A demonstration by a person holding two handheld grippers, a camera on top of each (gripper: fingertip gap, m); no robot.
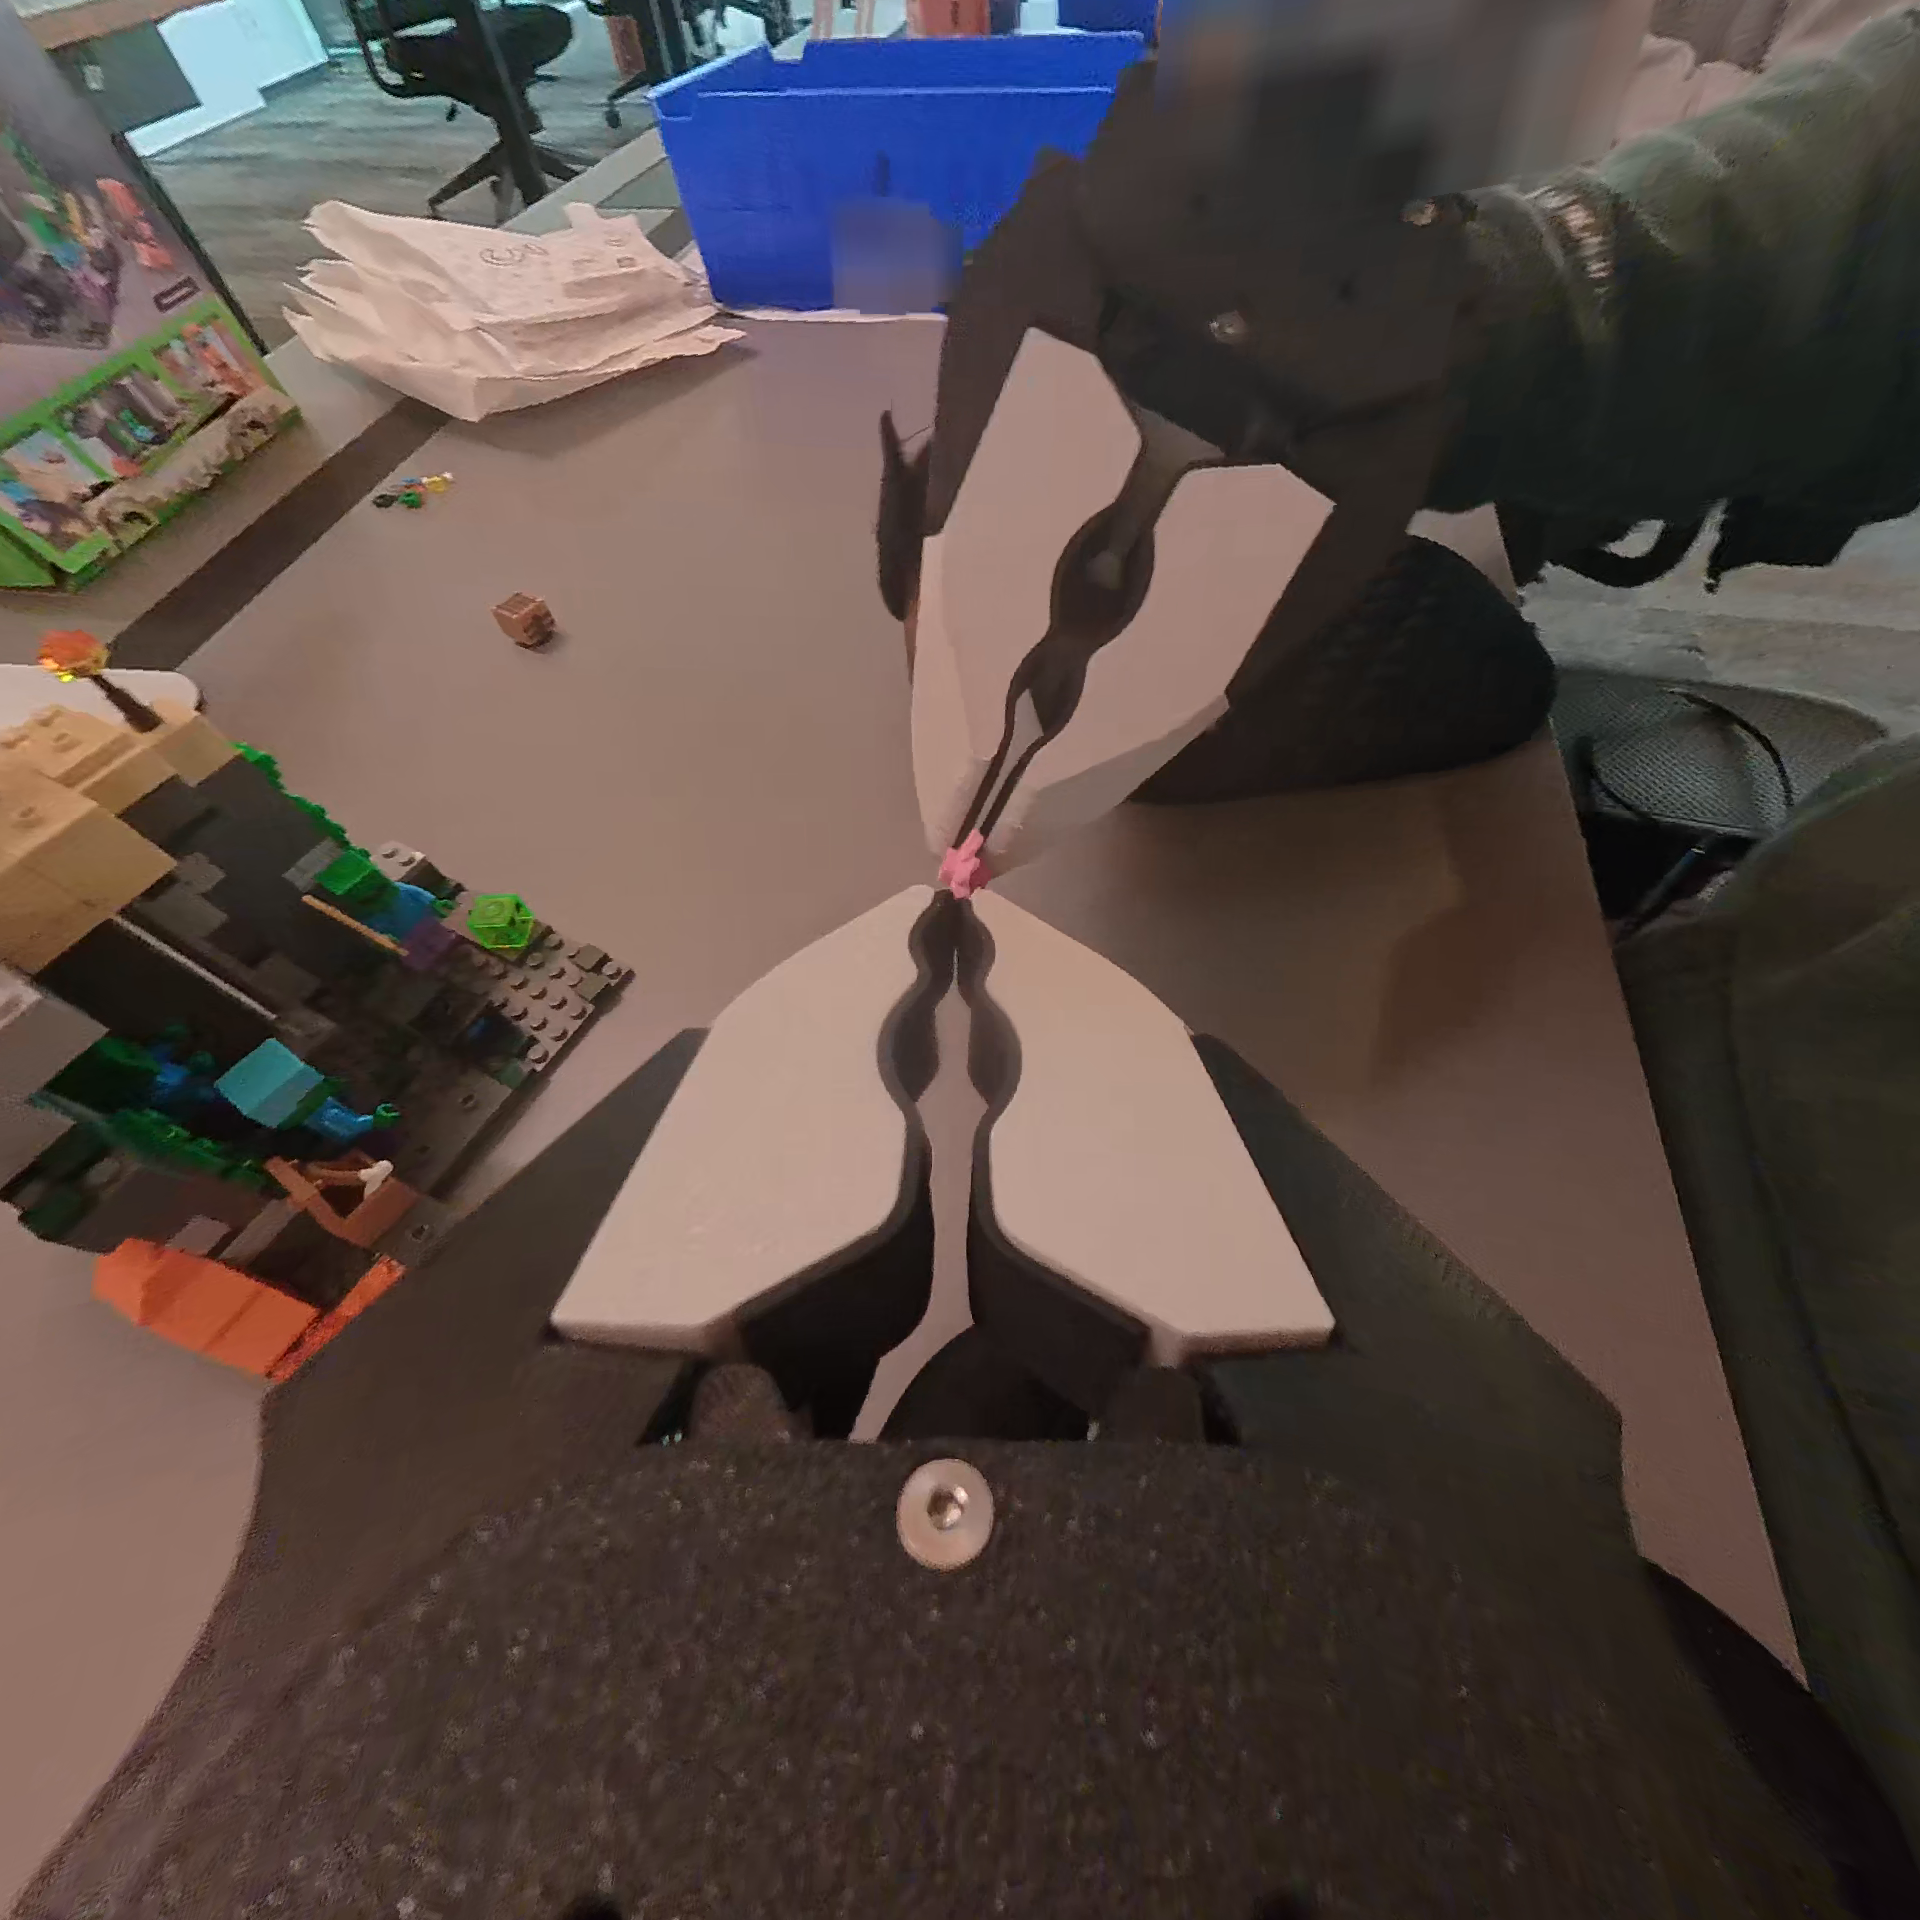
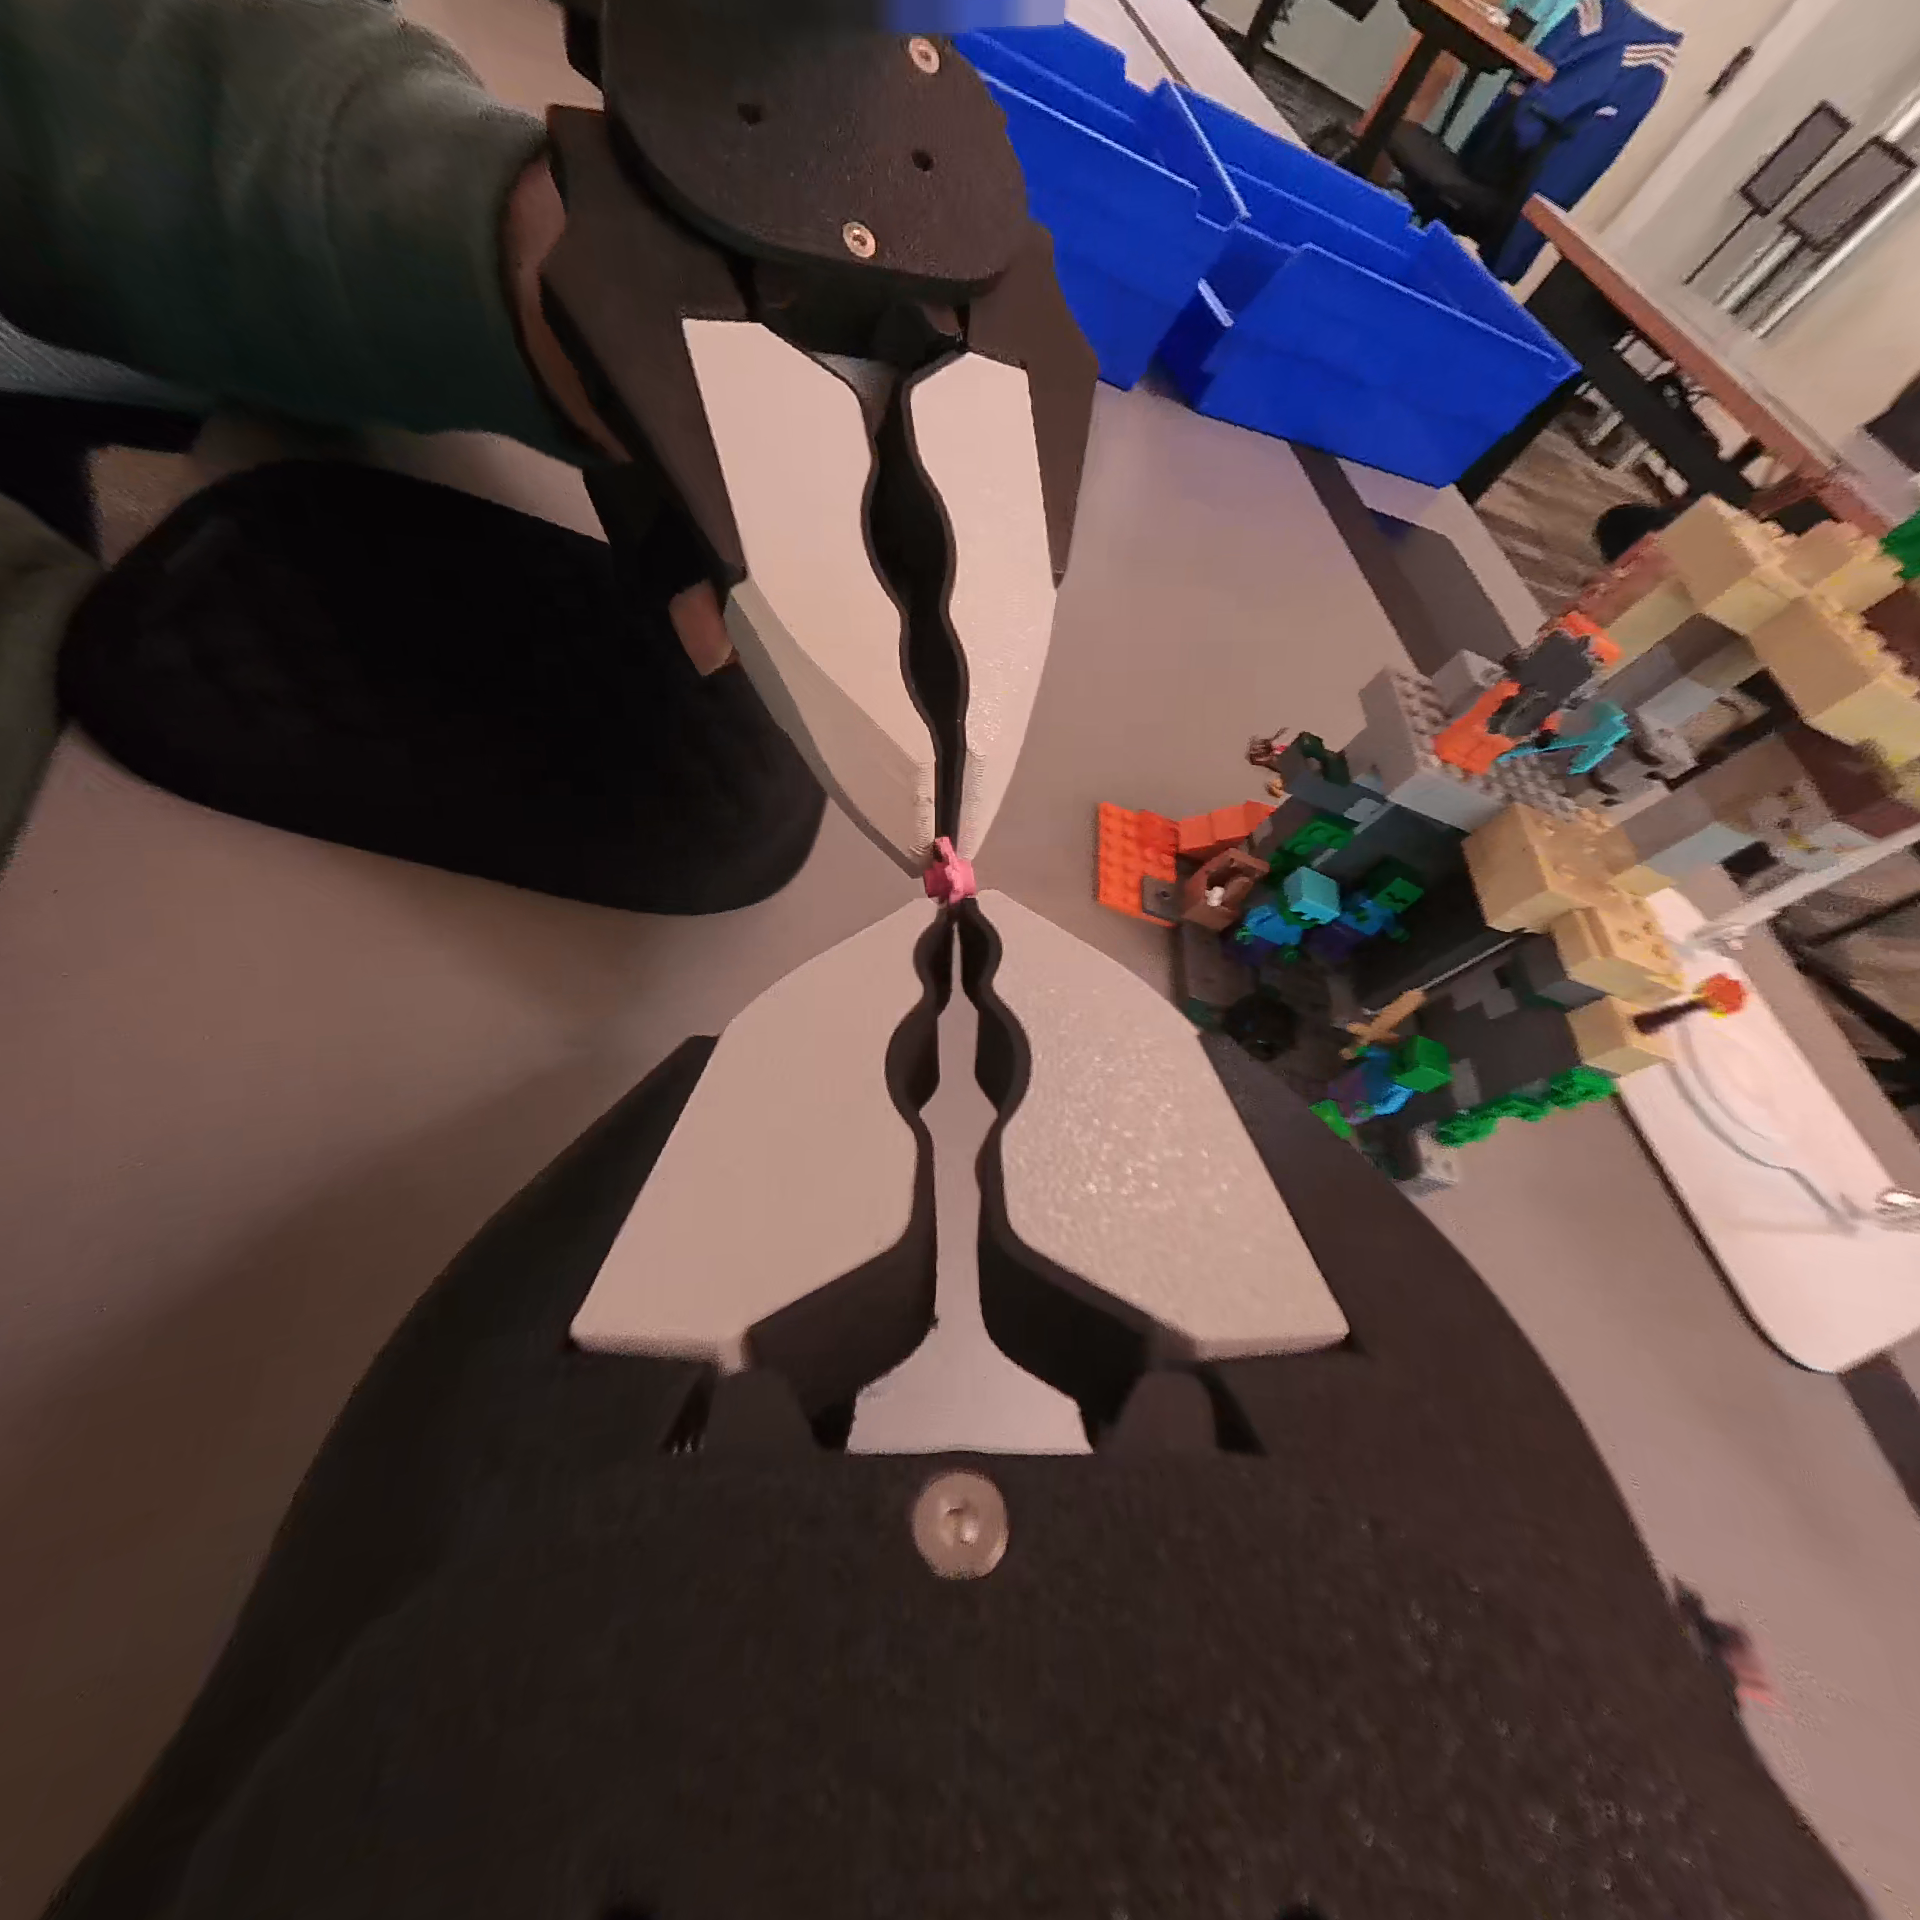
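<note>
**Meeting tip to tip over a grey table**

Pinched between two pairs of white fingers, a tiny pink piece (image 1: 961, 865) is too small for its shape to be made out. It is held above the grey table (image 1: 665, 727), at the point where both grippers meet. The left gripper (image 1: 951, 906) is seen almost fully closed, its tips at the lower edge of the pink piece; whether they actually clamp it cannot be told from either view. The right gripper (image 1: 977, 836) is closed down on the piece from the far side, only a thin slit left between its pads. Part of the right gripper's body is covered by a blurred patch, and the arm behind it is hidden in a dark green sleeve (image 1: 1683, 312). A colourful brick-built model (image 1: 260, 997) is cut off at the frame's left edge, beside a printed box (image 1: 114, 416), also cropped. Farther back, a small brown block (image 1: 525, 620), scattered tiny bricks (image 1: 416, 490), a stack of white papers (image 1: 499, 301) and a blue bin (image 1: 883, 177) are shown.
</note>
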